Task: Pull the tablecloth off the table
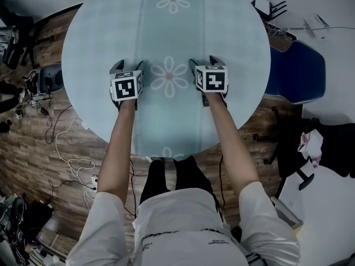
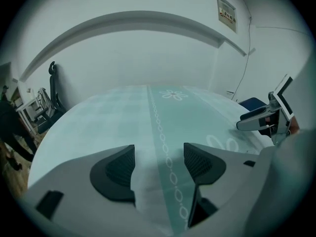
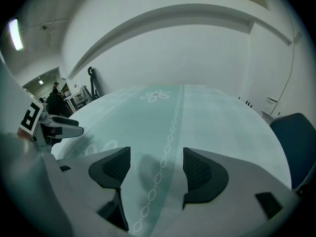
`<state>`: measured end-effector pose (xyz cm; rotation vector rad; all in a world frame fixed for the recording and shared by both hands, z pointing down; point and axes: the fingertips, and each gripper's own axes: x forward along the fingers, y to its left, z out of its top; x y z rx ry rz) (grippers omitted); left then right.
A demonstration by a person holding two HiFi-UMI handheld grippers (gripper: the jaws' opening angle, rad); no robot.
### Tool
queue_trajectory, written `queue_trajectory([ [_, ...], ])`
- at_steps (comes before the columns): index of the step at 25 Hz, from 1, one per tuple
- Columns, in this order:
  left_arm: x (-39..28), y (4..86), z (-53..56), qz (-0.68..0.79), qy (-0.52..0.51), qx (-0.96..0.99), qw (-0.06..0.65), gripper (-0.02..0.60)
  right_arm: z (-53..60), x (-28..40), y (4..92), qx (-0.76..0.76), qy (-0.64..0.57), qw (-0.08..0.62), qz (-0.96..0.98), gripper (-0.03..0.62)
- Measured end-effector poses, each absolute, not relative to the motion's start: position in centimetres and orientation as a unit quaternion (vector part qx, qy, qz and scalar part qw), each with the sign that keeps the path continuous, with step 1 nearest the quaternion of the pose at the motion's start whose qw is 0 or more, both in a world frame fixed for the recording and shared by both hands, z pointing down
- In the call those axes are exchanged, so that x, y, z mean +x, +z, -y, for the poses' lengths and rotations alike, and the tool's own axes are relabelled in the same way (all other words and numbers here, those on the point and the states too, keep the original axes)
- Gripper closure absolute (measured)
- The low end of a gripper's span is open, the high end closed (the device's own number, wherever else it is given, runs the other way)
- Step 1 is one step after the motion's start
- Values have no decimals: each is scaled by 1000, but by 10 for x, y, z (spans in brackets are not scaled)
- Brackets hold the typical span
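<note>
One tablecloth (image 1: pixel 166 32), two grippers (image 1: pixel 128 65) (image 1: pixel 203 61), one blue chair (image 1: pixel 297 73)

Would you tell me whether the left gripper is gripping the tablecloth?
No, the left gripper has its jaws apart over the flat tablecloth, gripping nothing.

The tablecloth (image 1: pixel 233 37) is pale teal with a faint check. Down its middle runs a slightly darker band (image 1: pixel 172 32), which bears white daisy-like flowers (image 1: pixel 170 76) and is edged by chains of white ovals (image 2: pixel 159 127). The left gripper (image 1: pixel 128 65) and right gripper (image 1: pixel 204 61) are grey with black, finely ribbed pads (image 2: pixel 121 168). Each carries a white cube (image 1: pixel 125 86) printed with black square markers. The floor (image 1: pixel 33 148) is brown wood plank, with white cables (image 1: pixel 72 162) over it. The chair (image 1: pixel 297 73) is blue. The person's shirt (image 1: pixel 177 226) is white, the trousers (image 1: pixel 166 179) black. The walls (image 2: pixel 148 53) are white.
</note>
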<state>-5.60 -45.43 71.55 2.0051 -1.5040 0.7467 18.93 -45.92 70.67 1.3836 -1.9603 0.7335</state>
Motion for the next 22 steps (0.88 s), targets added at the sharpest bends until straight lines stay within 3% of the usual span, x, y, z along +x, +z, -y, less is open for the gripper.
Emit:
queue_trajectory([
  [16,-59,747,464,544,309,730,275,284,467,210,735,555,284,337,706,275],
  [22,-59,746,462,539,309,736,269,312,464,211,735,565,285,330,701,313],
])
